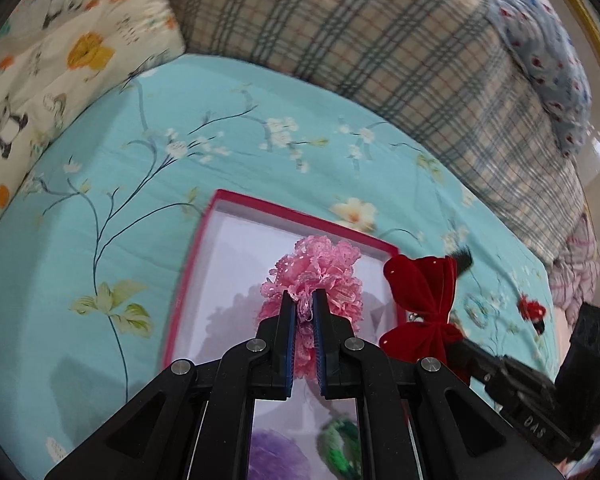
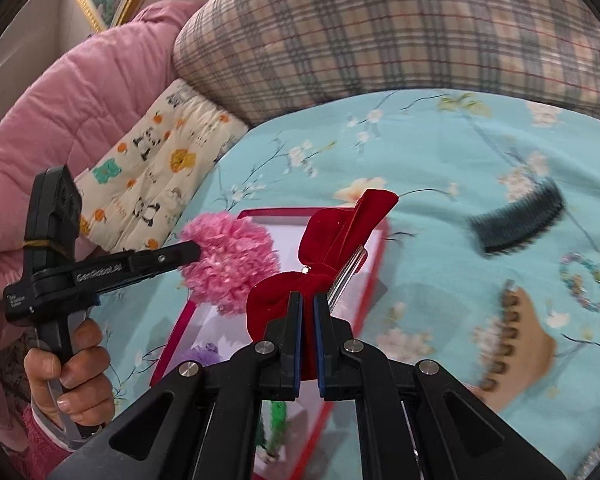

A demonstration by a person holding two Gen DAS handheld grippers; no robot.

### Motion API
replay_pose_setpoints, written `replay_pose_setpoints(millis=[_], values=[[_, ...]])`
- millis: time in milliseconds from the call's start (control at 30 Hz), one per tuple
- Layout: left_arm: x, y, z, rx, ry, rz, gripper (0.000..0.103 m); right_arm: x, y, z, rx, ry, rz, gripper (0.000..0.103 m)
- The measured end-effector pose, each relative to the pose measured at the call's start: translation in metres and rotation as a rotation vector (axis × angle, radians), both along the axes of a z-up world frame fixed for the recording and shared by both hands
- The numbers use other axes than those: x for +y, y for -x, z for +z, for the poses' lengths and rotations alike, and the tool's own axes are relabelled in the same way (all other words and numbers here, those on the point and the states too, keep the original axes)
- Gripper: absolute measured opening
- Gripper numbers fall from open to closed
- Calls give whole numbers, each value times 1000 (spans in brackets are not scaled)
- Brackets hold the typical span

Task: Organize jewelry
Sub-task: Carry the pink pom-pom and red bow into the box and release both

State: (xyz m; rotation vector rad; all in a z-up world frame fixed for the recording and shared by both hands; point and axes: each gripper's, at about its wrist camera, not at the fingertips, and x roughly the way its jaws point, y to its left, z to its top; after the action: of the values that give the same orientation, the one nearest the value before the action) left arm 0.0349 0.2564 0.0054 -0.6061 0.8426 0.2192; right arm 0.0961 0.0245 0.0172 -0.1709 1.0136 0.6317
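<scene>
Two grippers lift hair accessories above a red-rimmed box on a floral bedsheet

The left gripper point(image 1: 303, 304) pinches a pink lace scrunchie point(image 1: 314, 280) between narrow fingers, held over the white-lined box point(image 1: 192, 256); the right gripper point(image 2: 308, 308) clamps a red velvet bow clip point(image 2: 332, 256), at 3 o'clock of the scrunchie. Inside the box lie a purple scrunchie point(image 1: 274, 456) and a green hair tie point(image 1: 336, 446). On the turquoise sheet point(image 2: 440, 152), at 2 o'clock of the box, rest a black comb clip point(image 2: 516, 220), a beaded bracelet point(image 2: 584, 280) and a tan claw clip point(image 2: 516, 336)
</scene>
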Motion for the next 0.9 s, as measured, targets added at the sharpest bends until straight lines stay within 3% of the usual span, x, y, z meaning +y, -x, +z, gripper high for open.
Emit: replay_pose_setpoints(millis=[233,600,700,800,900], values=[[28,-25,-32,27,84,66,7,22,-20,-36,27,36,-3,4],[32,-65,-66,95,32,97,8,16,-37,-68,56,94,-34,5],[30,-68,-66,97,28,100,10,13,-36,-68,64,82,-38,10],[29,-68,-65,100,31,104,23,13,-35,-65,62,79,-36,12],[28,-60,-60,97,27,102,34,12,-32,-59,60,61,-32,26]])
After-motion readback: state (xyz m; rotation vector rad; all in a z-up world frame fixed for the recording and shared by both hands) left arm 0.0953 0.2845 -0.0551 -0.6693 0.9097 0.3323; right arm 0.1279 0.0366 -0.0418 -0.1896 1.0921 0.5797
